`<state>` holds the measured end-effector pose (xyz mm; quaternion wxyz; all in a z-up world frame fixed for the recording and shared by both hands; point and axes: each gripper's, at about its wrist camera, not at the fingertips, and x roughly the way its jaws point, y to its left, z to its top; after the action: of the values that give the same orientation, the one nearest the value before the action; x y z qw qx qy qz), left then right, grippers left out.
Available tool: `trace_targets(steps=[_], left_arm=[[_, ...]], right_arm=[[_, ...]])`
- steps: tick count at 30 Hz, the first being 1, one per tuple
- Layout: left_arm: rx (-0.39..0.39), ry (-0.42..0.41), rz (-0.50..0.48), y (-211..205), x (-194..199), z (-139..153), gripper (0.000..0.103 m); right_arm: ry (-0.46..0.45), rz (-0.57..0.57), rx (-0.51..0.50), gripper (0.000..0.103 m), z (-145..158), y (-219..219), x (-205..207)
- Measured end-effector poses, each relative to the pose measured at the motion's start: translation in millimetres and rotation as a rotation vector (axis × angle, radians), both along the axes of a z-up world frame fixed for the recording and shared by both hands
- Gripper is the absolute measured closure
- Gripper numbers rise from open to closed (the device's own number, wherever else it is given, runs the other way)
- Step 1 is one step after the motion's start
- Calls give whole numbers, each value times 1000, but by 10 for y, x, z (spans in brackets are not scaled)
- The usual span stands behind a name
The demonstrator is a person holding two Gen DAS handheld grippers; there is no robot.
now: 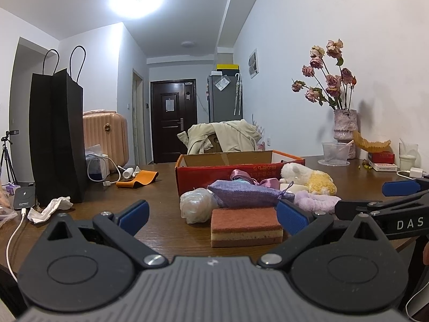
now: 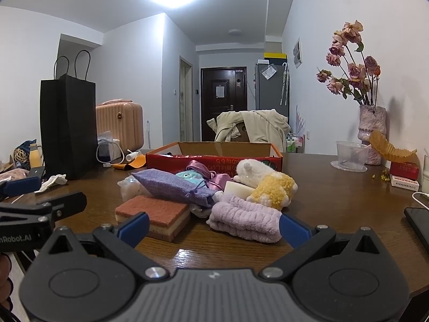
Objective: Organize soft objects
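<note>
A dark wooden table (image 1: 166, 187) in a white-walled room, with a pile of soft things in front of a red cardboard box (image 1: 203, 177).

The polished tabletop runs back toward a dark door (image 1: 173, 123); a tall black paper bag (image 1: 57, 136) stands at the left, and a vase of dried roses (image 2: 371, 126) sits by the right wall. In the pile, a layered sponge (image 1: 246, 226) with a coarse reddish top lies nearest, next to a woven purple pouch (image 2: 174, 187). A fluffy lilac towel (image 2: 244, 220) is folded low, and behind it rests a white-and-yellow plush toy (image 2: 268, 182). The left gripper (image 1: 211, 214) and the right gripper (image 2: 214, 226) hover with jaws spread wide, holding nothing.
</note>
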<state>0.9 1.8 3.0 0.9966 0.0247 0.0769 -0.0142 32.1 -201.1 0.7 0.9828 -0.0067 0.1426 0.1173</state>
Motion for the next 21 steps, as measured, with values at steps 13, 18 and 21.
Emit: trace_targets(steps=[13,18,21], left_arm=[[6,-9,3,-11,1,21,0],[6,-8,3,-15,2,27,0],[7,-8,3,-15,1,23,0]], right_arm=[[-4,-1,5,0,-1,-5,16],[-2,-1,3,0,-7,-5,4],[-2,0,4,0,-8,-6,6]])
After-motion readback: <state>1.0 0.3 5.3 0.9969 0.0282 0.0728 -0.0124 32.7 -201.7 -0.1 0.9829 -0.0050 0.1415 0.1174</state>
